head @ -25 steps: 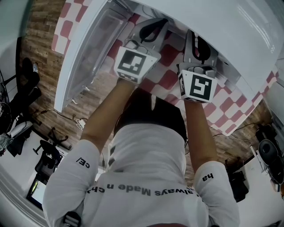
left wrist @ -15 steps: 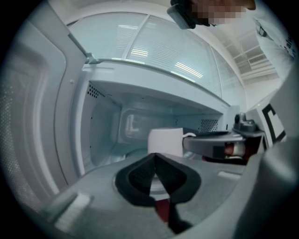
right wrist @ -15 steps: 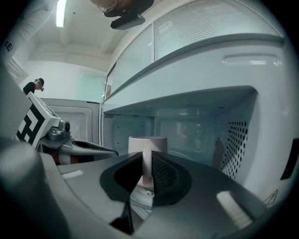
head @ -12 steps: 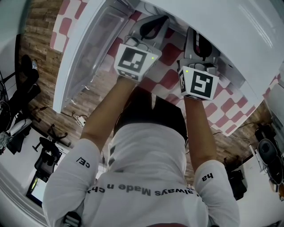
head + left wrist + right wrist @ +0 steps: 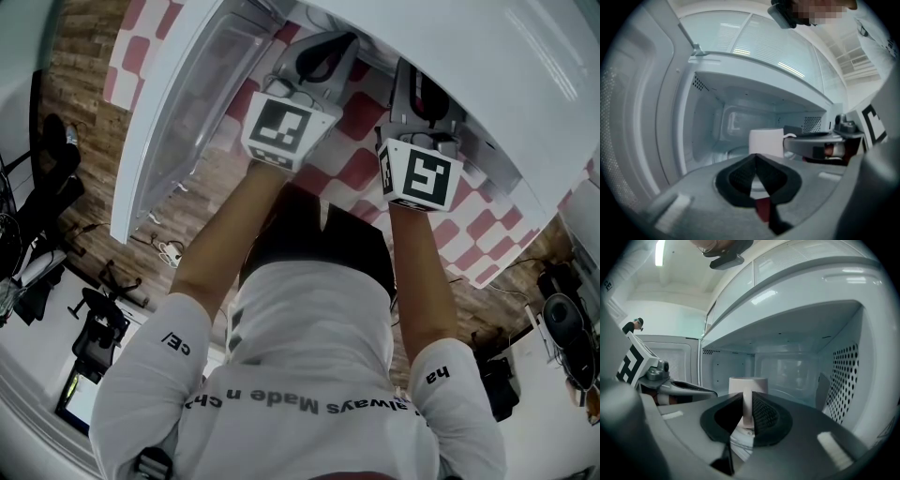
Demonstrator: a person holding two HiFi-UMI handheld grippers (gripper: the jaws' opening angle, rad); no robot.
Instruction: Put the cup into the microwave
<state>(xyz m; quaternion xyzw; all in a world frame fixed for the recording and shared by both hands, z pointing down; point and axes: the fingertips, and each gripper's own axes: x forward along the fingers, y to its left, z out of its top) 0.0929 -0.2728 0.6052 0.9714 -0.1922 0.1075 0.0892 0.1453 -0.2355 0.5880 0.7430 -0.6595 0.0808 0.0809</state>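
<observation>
Hardly anything has shifted over the last second: both grippers sit at the mouth of the microwave (image 5: 525, 84) much as before, and only the marker cube on the right one has turned slightly.

From the head view, the white microwave fills the upper right, its door (image 5: 178, 122) swung wide open to the left. It stands on a red-and-white checked cloth (image 5: 361, 169) above a wooden floor (image 5: 84, 56). The person in a white shirt (image 5: 309, 356) stretches both arms forward towards the opening.

Inside, the cavity is pale and lit, with a perforated side wall (image 5: 843, 380) on the right.

The left gripper (image 5: 756, 157) points into the opening with its dark pads meeting at the tips and nothing between them. The right gripper (image 5: 746, 401) reaches in beside it. Its jaws are closed to a narrow gap on a white strip that runs up into the cup, which is the cup's handle.

The cup (image 5: 766, 143), white and upright, is inside the cavity, in front of the back wall and roughly at its middle. Its handle turns towards the right gripper. Whether its base rests on the microwave floor cannot be told, as the grippers' bodies cover it in both gripper views.
</observation>
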